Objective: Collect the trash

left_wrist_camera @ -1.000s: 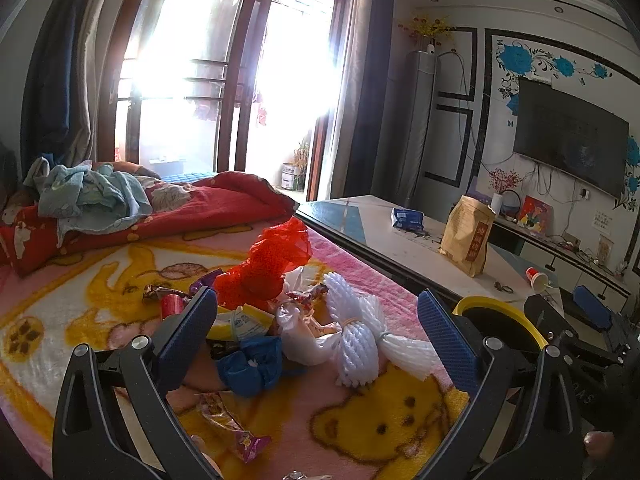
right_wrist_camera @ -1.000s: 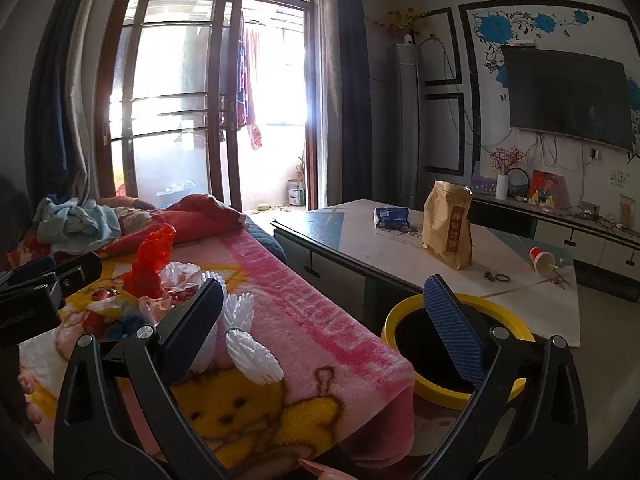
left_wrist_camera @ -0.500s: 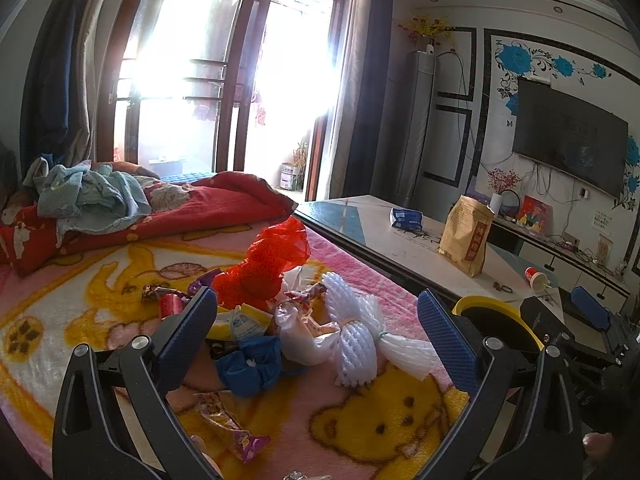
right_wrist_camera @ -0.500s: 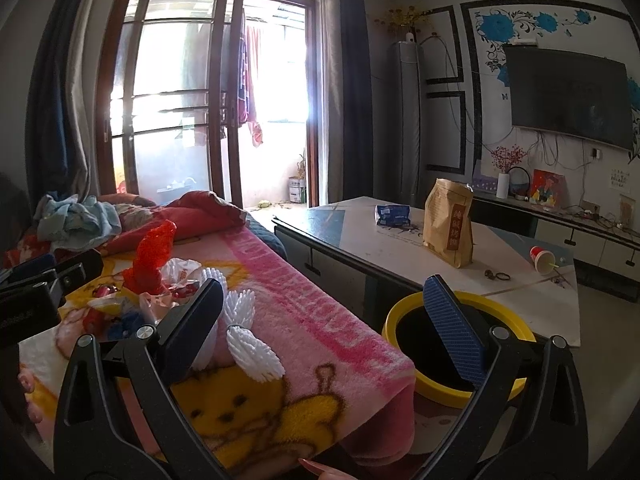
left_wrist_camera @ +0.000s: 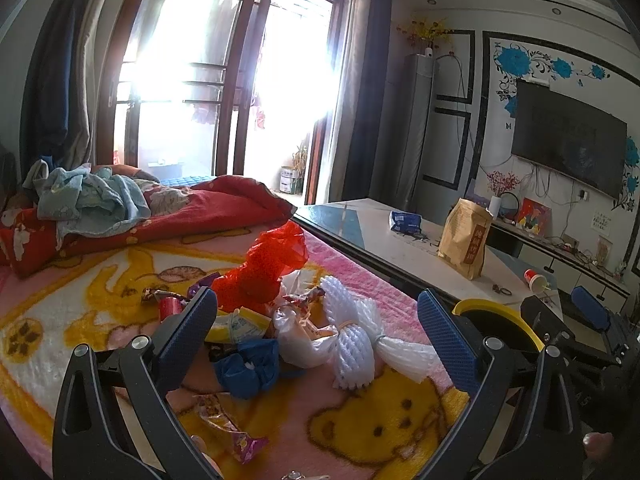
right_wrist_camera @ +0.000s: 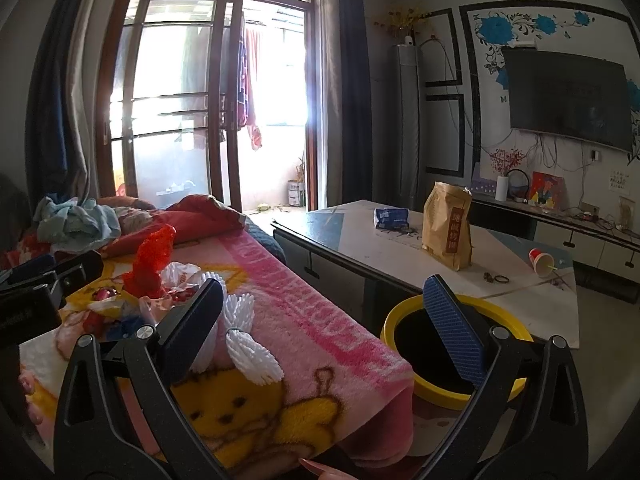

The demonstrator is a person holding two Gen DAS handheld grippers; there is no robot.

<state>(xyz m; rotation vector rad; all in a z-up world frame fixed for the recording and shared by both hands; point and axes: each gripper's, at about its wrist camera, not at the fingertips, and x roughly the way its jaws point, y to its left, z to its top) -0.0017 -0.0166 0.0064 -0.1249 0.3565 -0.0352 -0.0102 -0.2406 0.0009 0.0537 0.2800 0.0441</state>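
Red plastic bag [left_wrist_camera: 264, 268], white foam net [left_wrist_camera: 356, 340], pink-yellow bear-print blanket [left_wrist_camera: 384, 424], yellow-rimmed bin [right_wrist_camera: 444, 392]

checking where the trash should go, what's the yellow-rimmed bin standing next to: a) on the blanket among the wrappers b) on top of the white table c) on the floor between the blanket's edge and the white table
c: the yellow-rimmed bin stands low on the floor, between the hanging edge of the blanket and the white table.
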